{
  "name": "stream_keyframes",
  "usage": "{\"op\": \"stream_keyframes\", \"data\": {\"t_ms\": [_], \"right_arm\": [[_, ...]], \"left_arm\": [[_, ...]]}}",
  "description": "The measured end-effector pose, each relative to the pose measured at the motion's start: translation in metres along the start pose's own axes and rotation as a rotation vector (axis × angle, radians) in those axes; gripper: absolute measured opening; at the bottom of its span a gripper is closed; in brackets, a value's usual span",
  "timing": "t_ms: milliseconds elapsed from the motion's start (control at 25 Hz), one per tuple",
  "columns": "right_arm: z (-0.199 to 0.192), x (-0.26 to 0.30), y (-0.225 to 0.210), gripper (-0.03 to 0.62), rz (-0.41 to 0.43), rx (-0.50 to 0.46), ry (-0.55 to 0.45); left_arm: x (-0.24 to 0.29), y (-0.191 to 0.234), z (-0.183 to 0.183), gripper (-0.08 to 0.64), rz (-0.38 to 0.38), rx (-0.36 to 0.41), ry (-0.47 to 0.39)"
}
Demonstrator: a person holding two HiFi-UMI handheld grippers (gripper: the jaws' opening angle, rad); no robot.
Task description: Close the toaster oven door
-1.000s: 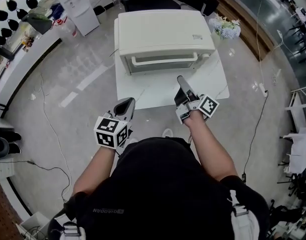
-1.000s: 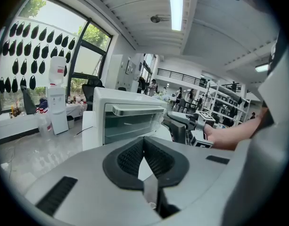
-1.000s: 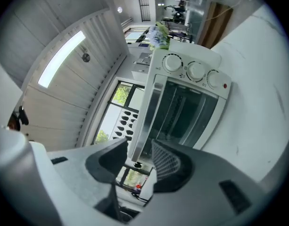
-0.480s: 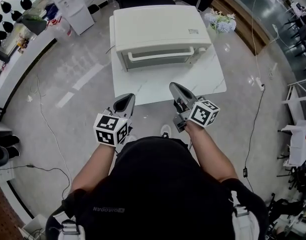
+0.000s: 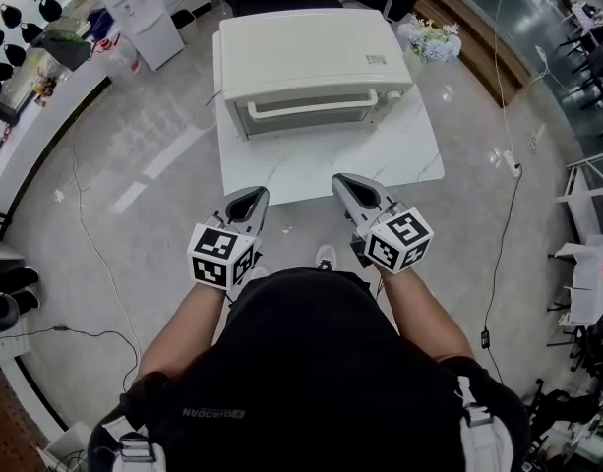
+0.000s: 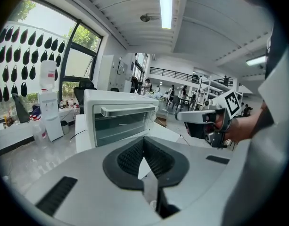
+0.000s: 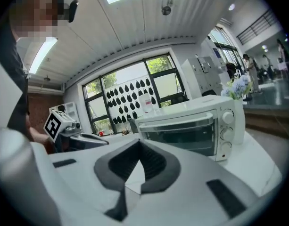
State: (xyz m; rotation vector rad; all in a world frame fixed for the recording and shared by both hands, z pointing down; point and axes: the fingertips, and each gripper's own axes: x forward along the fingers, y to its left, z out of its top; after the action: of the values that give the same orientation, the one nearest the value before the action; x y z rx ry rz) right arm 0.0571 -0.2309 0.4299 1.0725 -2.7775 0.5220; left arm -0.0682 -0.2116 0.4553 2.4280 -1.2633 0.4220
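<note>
The toaster oven [image 5: 316, 62], door shut, sits on a white table [image 5: 311, 165] over a shiny gray floor [image 5: 153, 136], maybe stone, while the left gripper [image 5: 250, 197] and right gripper [image 5: 345, 182] hover closed, holding nothing.

One toaster oven [image 5: 316, 62] with three knobs [image 7: 225, 133], one worktop [image 5: 409, 155], two tongs, the left tongs [image 5: 250, 200] and the right tongs [image 5: 345, 182], one bunch of flowers [image 5: 431, 39], one water dispenser [image 5: 144, 13].

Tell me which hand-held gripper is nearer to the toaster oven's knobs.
Right. The right hand-held gripper is in front of the knobs; the left hand-held gripper faces the opposite end of the toaster oven.
</note>
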Motion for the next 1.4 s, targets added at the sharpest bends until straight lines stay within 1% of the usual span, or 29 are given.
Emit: {"op": "stream_keyframes", "data": {"t_ms": [120,240,440,720,1400], "right_arm": [[0.000,-0.004,0.003,0.002,-0.018,-0.079,0.014],[-0.002,-0.007,0.000,0.002,-0.035,-0.110,0.025],[-0.005,-0.011,-0.004,0.002,-0.043,-0.101,0.029],[-0.004,-0.009,-0.003,0.002,-0.025,-0.101,0.020],[0.000,-0.007,-0.002,0.002,-0.019,-0.087,0.011]], "left_arm": [[0.000,-0.002,-0.002,0.003,0.004,0.010,0.007],[0.000,0.000,-0.001,0.003,0.014,0.010,0.004],[0.002,-0.001,0.004,0.003,0.020,0.015,-0.003],[0.003,0.001,0.010,0.003,0.025,0.032,-0.013],[0.001,0.001,0.012,0.003,0.029,0.033,-0.019]]}}
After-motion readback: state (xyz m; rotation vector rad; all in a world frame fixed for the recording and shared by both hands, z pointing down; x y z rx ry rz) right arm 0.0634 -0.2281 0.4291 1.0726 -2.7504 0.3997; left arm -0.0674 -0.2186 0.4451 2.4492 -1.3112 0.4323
